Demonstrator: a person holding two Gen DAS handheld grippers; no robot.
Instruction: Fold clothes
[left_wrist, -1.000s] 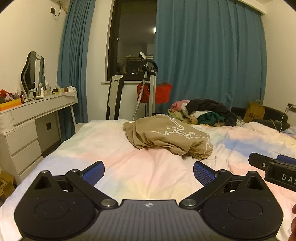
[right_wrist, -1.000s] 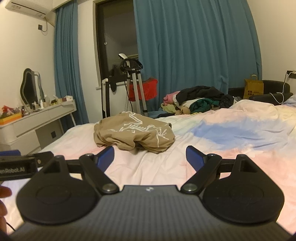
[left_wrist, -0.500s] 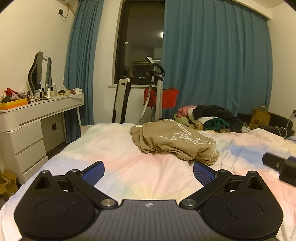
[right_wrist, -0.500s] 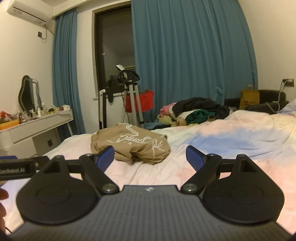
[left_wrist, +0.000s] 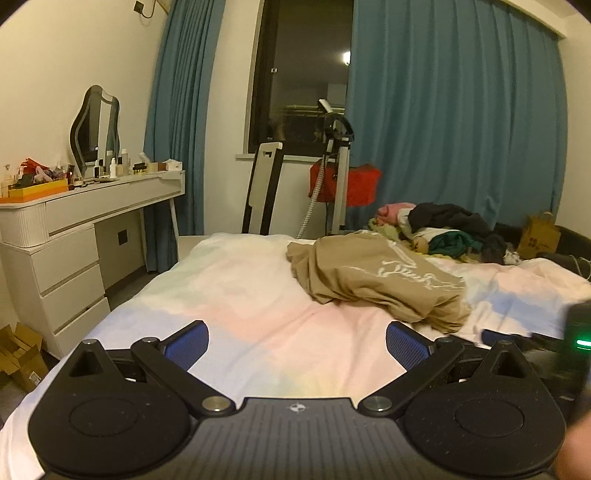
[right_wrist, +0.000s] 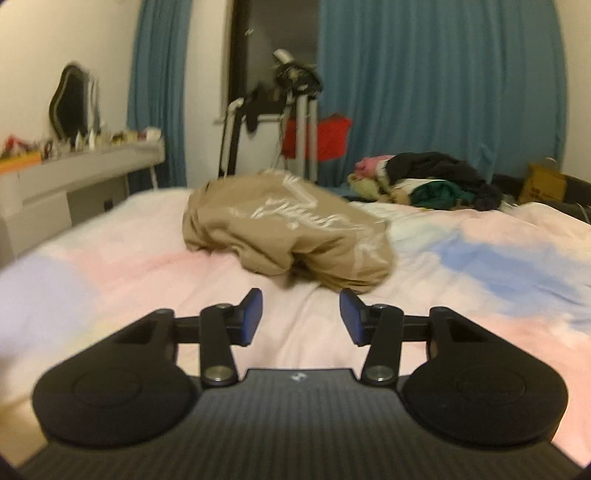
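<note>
My left tongs (left_wrist: 297, 347) hang released, pads wide apart above the pastel bedspread (left_wrist: 236, 295). My right tongs (right_wrist: 301, 315) are released too, pads closer together, empty. The crumpled tan shirt (right_wrist: 291, 229) lies just beyond them, mid-bed, untouched

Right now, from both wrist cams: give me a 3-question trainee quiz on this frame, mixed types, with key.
1. True or false: the tan shirt is already folded flat on the bed.
2. Which gripper has the narrower finger gap? A) left gripper B) right gripper
3. Fill in: the pile of clothes lies ____ the tan shirt, toward the blue curtain.

Key:
1. False; it lies crumpled in a heap.
2. B; both are open and hold nothing.
3. Beyond.
</note>
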